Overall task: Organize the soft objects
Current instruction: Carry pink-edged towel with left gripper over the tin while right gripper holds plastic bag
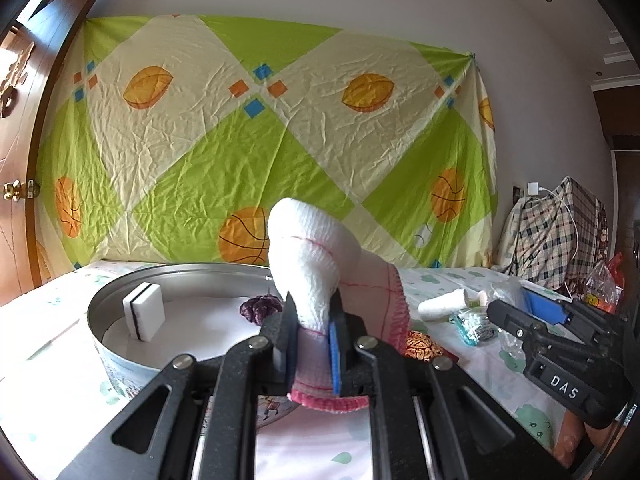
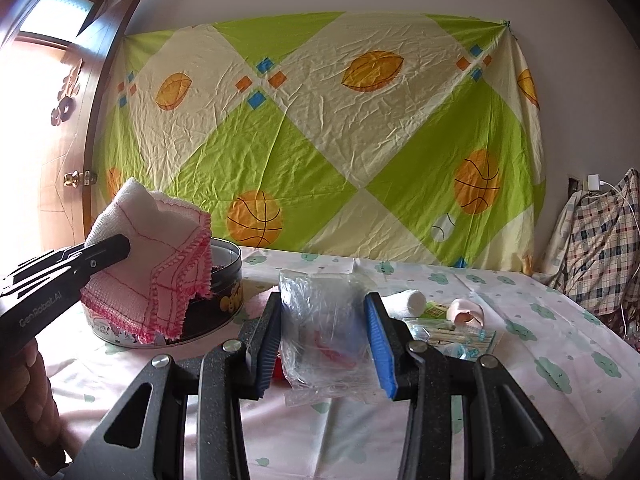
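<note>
Black linkage bars filled the bottom of both wrist views. Between them, the left gripper [image 1: 312, 344] was clenched tight on a white cloth [image 1: 308, 256] with a pink stitched edge; its upper part bulged above the pads and the hem hung below the jaws. That gripper pointed nearly level, a little downward, with the cloth carried just at the near rim of a round metal tin [image 1: 120, 292] on the table [image 1: 48, 360]. Inside the tin stood a white sponge [image 1: 144, 316] with a dark stripe and a small purple lump [image 1: 262, 307].

To do the step well, the cloth probably needed carrying further over the tin's open middle before letting go, low enough that the hanging hem cleared the rim and did not drape outside. Releasing between the sponge and the lump would likely keep it from toppling the sponge.

On the right, the right gripper [image 2: 326, 340] had a crumpled clear plastic bag [image 2: 320, 320] between its partly closed pads, and it appeared to grasp it. It pointed along the table, slightly down, beside the tin, with a white roll [image 2: 406, 302] and packets lying just beyond.
</note>
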The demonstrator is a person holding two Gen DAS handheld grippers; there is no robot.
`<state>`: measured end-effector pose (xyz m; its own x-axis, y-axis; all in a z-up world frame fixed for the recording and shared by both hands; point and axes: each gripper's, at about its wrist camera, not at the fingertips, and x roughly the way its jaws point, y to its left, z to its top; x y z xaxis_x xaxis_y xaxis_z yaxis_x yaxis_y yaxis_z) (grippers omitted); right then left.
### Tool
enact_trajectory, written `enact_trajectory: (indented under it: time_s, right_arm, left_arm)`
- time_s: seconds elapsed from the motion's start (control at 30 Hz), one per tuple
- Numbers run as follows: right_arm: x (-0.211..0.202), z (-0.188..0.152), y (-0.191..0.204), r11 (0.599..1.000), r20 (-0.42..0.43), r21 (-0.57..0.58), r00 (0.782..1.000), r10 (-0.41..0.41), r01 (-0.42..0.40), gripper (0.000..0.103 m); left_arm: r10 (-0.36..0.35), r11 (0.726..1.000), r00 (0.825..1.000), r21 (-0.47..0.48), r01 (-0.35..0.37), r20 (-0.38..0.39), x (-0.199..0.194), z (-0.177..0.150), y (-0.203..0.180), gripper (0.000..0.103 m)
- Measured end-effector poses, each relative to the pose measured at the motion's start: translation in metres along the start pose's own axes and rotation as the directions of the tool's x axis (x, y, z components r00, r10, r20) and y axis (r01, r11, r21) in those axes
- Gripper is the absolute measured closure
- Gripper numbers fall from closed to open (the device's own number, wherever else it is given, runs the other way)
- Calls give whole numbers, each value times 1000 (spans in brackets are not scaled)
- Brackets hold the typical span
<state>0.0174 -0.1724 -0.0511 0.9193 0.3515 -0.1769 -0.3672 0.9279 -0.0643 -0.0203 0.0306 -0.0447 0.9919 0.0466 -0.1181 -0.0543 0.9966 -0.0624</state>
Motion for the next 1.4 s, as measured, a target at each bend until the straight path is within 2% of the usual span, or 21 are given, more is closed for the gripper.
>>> enact_trajectory:
  time_s: [0.87,1.4]
  right_arm:
    - [8,3,52,991,-14,-75,994,108,-109,60]
    - [15,6,76,976,-39,-92,980,194,-197,60]
  left_arm:
    - [58,997,998,-45,-58,11,-8,2,34,93]
    - [90,993,996,-72,-89,6,-9,4,51,93]
